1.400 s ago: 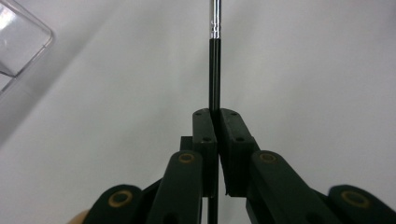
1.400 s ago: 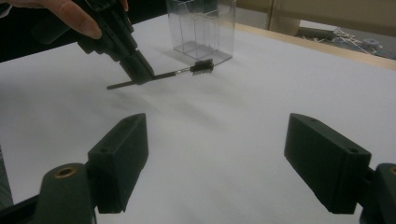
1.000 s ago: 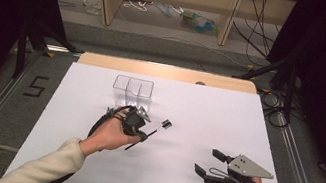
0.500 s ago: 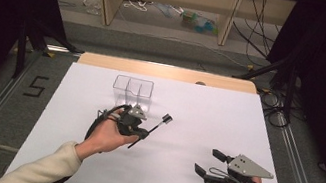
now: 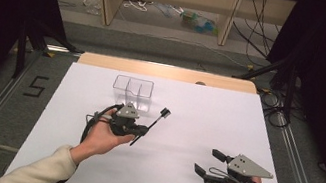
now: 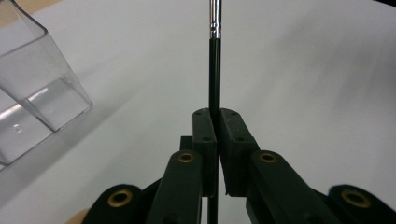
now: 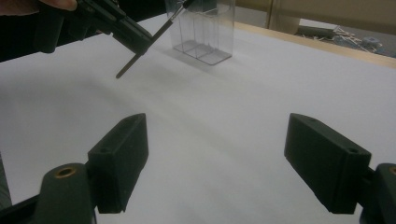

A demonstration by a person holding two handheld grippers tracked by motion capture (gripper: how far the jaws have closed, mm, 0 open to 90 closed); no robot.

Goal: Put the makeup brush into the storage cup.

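White paper covers the worktop (image 5: 176, 175), and the only writing to read is a dark "5" (image 5: 36, 86) marked on the grey floor strip off its left edge. A bare wooden border (image 5: 169, 72) shows along the far edge. Open sheet lies between the two hands and to the right of the clear two-compartment container (image 5: 133, 92), which stands toward the far left. The left gripper (image 5: 143, 129) is clamped on a thin black brush (image 5: 150, 127), held mid-handle and lifted off the paper; its bristle head points up and right, just beside the container's near right corner, the handle end slanting down toward the person. The right gripper (image 5: 207, 162) rests near the front right edge with its jaws spread wide and nothing between them, well apart from the brush.
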